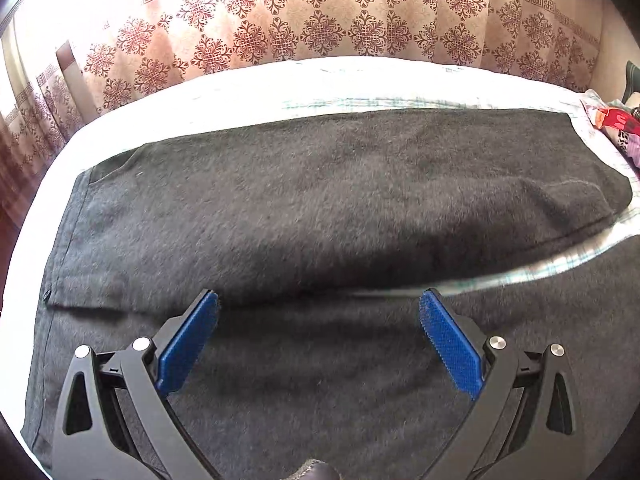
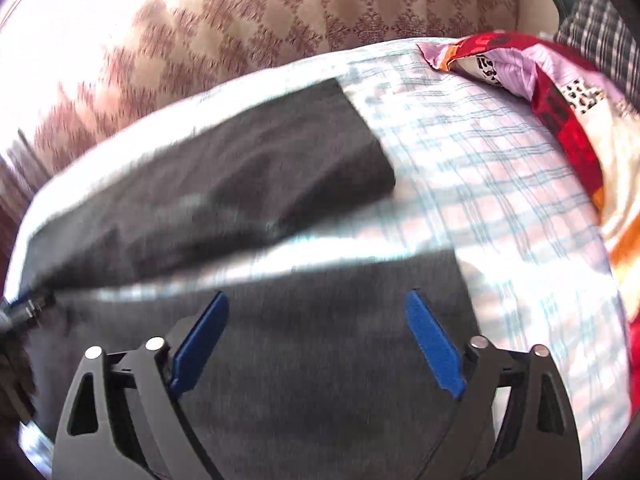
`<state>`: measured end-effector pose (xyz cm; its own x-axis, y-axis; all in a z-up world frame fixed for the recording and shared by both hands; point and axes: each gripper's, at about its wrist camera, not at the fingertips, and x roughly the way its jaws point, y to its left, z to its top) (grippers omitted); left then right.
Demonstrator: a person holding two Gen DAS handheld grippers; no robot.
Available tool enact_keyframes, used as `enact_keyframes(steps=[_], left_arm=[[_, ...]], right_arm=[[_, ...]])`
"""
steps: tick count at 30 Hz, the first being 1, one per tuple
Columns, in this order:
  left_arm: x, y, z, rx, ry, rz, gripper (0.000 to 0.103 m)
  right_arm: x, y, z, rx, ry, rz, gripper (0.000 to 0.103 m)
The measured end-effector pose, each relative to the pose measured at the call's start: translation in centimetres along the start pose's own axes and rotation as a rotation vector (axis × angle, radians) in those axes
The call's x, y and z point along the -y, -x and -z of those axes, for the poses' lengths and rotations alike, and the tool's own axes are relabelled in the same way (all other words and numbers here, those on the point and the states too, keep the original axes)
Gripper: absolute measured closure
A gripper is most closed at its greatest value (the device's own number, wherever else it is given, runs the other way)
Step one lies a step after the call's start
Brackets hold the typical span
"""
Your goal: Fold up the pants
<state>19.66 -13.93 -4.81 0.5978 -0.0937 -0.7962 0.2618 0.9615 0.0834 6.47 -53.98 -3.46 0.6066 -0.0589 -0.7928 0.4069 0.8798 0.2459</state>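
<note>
We are looking at dark grey pants (image 1: 320, 200) lying spread on the plaid bedsheet (image 1: 400, 102), the two legs stretching side by side along the bed with a strip of sheet showing between them. Our left gripper (image 1: 319, 300) is hovering over the near leg with its blue pads (image 1: 184, 344) spread wide, gripping nothing. Our right gripper (image 2: 317, 300) is hanging over the near leg's cuff end, its pads (image 2: 434, 344) likewise wide apart and empty. Beyond the pants, the patterned curtain (image 1: 320, 12) is hanging behind the bed. A colourful quilt (image 2: 560, 92) is lying beside the far cuff; it seems to carry printed lettering, but the blur is leaving it unreadable.
</note>
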Motion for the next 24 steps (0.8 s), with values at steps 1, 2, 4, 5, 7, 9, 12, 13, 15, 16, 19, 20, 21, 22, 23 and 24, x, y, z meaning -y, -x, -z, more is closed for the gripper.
enact_keyframes(steps=[1,2,4,5,7,9,12,13,15,16,19,20,21,22,23,24], left_arm=[[0.1,-0.2,-0.3,0.002,0.000,-0.001,0.002],[0.4,-0.5,-0.6,0.003,0.000,-0.002,0.002],[0.4,-0.9,-1.1,0.004,0.000,-0.006,0.002],[0.4,-1.2,-1.5,0.004,0.000,-0.010,0.002],[0.3,-1.7,-2.1,0.004,0.007,-0.016,0.002],[-0.1,-2.1,-2.5,0.002,0.018,-0.015,0.002],[-0.5,-3.2,-2.9,-0.012,0.026,-0.022,0.002],[-0.6,-3.6,-3.0,-0.019,0.024,-0.028,0.002],[-0.6,-4.0,-3.2,-0.026,0.024,-0.029,0.002],[-0.7,-4.0,-3.3,-0.025,0.024,-0.028,0.002],[-0.7,-4.0,-3.4,-0.019,0.024,-0.019,0.002],[-0.8,-4.0,-3.4,-0.017,0.029,-0.015,0.002],[-0.9,-3.9,-3.5,-0.016,0.031,-0.011,0.002],[-1.0,-4.0,-3.5,-0.017,0.030,-0.008,0.002],[-0.9,-4.2,-3.4,-0.022,0.021,-0.008,0.002],[-0.8,-4.4,-3.3,-0.028,0.007,-0.011,0.002]], right_arm=[[0.5,-0.6,-1.0,-0.003,-0.031,-0.031,0.025],[1.1,-1.4,-1.8,-0.016,-0.066,-0.067,0.026],[1.8,-2.8,-3.2,-0.037,-0.124,-0.136,0.031],[2.0,-3.5,-3.7,-0.043,-0.146,-0.156,0.033],[2.4,-4.9,-4.4,-0.063,-0.183,-0.153,0.038],[2.7,-6.0,-4.9,-0.063,-0.196,-0.124,0.041],[3.3,-6.6,-5.7,-0.036,-0.234,-0.129,0.062],[3.1,-6.4,-5.9,-0.023,-0.235,-0.138,0.073],[2.0,-4.6,-6.3,0.046,-0.169,-0.117,0.082],[1.2,-3.4,-6.8,0.089,-0.131,-0.107,0.084],[0.3,-0.9,-7.9,0.152,-0.102,-0.074,0.085],[0.1,-0.7,-8.0,0.148,-0.103,-0.056,0.085],[0.2,-0.8,-7.8,0.134,-0.100,-0.032,0.085],[0.1,-1.3,-7.5,0.112,-0.092,0.001,0.085],[0.3,-2.1,-7.0,0.081,-0.091,0.032,0.085],[0.6,-3.2,-6.4,0.038,-0.093,0.063,0.085]])
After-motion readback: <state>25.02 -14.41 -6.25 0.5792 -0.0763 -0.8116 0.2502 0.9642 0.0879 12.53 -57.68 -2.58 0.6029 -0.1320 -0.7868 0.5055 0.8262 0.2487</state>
